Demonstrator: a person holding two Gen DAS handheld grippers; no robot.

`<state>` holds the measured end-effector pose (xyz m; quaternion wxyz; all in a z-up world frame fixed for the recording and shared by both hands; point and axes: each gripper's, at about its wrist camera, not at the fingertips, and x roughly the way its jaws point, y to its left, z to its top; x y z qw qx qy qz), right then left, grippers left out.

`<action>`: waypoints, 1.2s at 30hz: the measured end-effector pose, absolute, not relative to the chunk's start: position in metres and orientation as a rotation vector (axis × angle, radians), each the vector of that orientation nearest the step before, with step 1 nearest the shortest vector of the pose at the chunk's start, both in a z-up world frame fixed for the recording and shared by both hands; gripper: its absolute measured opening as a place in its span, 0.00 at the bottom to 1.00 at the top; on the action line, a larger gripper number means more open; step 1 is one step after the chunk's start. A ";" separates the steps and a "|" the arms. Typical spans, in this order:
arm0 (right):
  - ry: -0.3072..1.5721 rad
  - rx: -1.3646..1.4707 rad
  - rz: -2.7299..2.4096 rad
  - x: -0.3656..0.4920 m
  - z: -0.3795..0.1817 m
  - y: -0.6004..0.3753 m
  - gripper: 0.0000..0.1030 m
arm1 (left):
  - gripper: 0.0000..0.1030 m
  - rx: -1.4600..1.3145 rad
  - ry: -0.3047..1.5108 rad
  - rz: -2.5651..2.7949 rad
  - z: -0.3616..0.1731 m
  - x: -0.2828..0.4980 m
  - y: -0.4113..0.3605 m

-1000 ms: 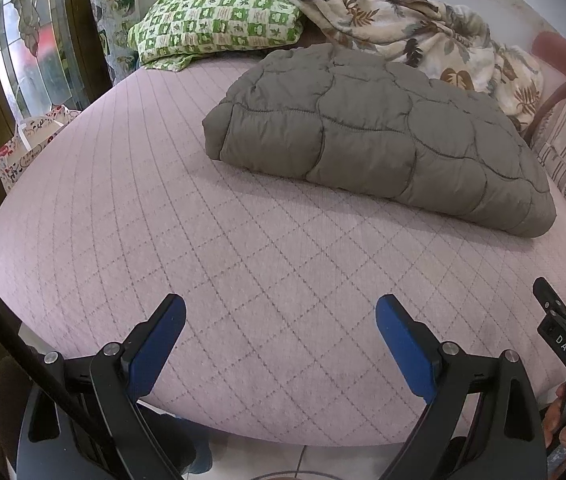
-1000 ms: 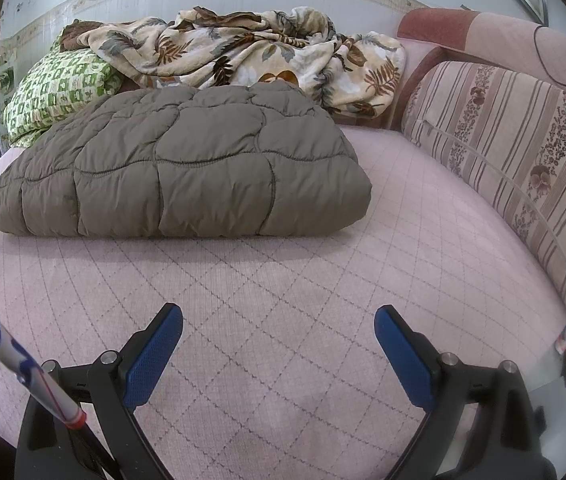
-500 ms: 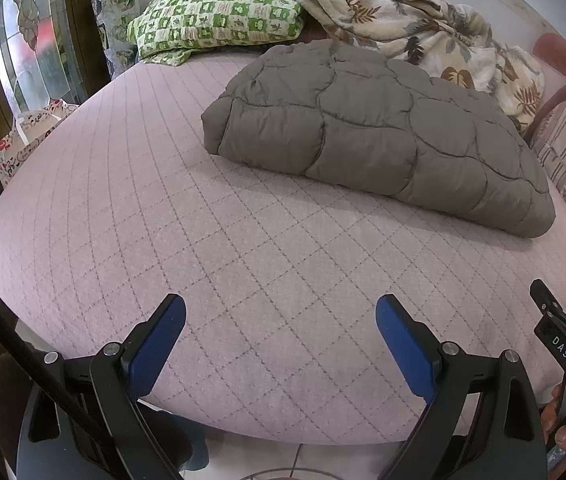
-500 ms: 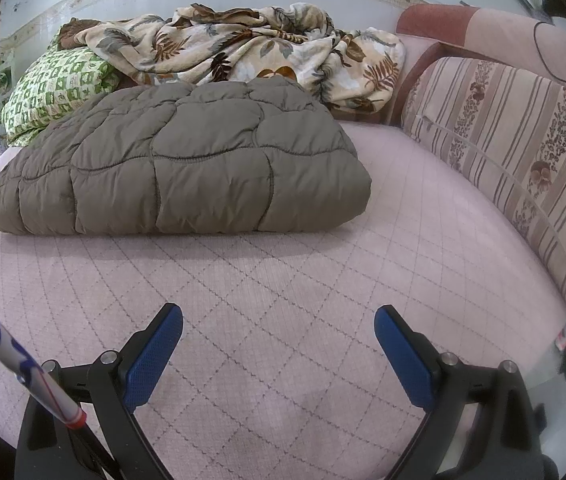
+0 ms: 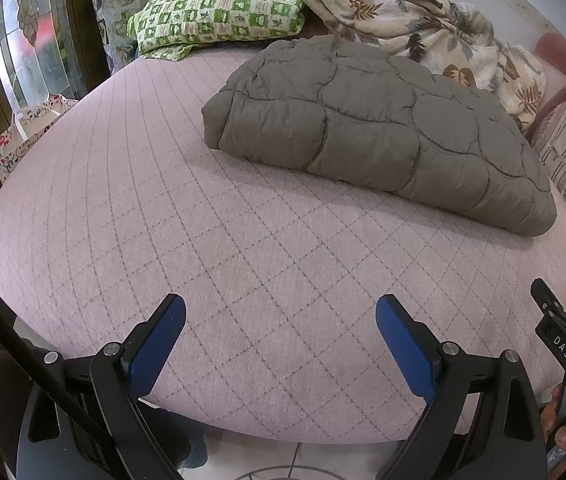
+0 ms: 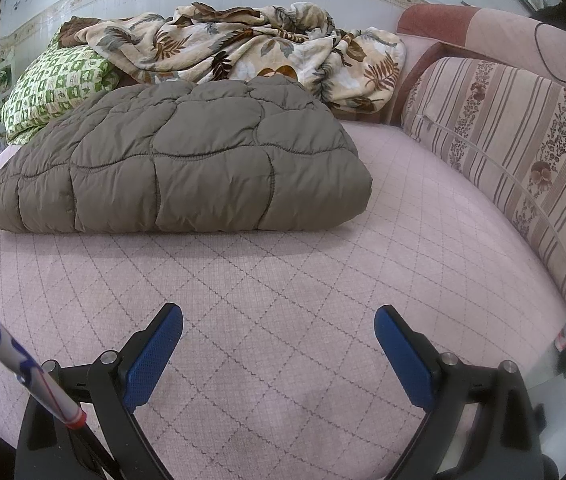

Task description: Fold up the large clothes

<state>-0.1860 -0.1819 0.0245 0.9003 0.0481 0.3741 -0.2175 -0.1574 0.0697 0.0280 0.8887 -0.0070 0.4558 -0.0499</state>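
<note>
A grey-brown quilted padded garment (image 5: pixel 379 132) lies folded into a thick rectangle on the pink quilted bed (image 5: pixel 211 240); it also shows in the right wrist view (image 6: pixel 179 160). My left gripper (image 5: pixel 281 320) is open and empty over the bed's near edge, well short of the garment. My right gripper (image 6: pixel 279 328) is open and empty above the bed in front of the garment. Part of the right gripper shows at the right edge of the left wrist view (image 5: pixel 563 332).
A green checked pillow (image 5: pixel 219 12) and a crumpled leaf-print blanket (image 6: pixel 251 48) lie at the head of the bed behind the garment. A striped cushion (image 6: pixel 523 160) lines the right side. A gift bag (image 5: pixel 23 132) stands left of the bed. Floor tiles (image 5: pixel 299 464) show below.
Both grippers have dipped a little lower, so the garment sits lower in both views. The garment itself has not moved. Both grippers stay open.
</note>
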 end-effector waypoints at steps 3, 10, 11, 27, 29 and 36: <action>0.774 0.097 -0.449 -0.186 0.024 -0.181 0.96 | 0.93 -0.020 0.951 -0.105 0.027 -0.157 0.071; 0.773 0.094 -0.449 -0.186 0.023 -0.181 0.96 | 0.93 -0.020 0.961 -0.106 0.026 -0.155 0.070; 0.774 0.097 -0.449 -0.186 0.022 -0.181 0.96 | 0.93 -0.016 0.967 -0.106 0.026 -0.154 0.070; 0.742 0.092 -0.430 -0.189 0.028 -0.177 0.96 | 0.93 -0.011 0.928 -0.113 0.039 -0.163 0.069; 0.740 0.095 -0.432 -0.189 0.029 -0.177 0.96 | 0.93 -0.008 0.926 -0.113 0.039 -0.165 0.067; 0.735 0.105 -0.439 -0.191 0.031 -0.180 0.96 | 0.93 -0.007 0.931 -0.112 0.040 -0.164 0.064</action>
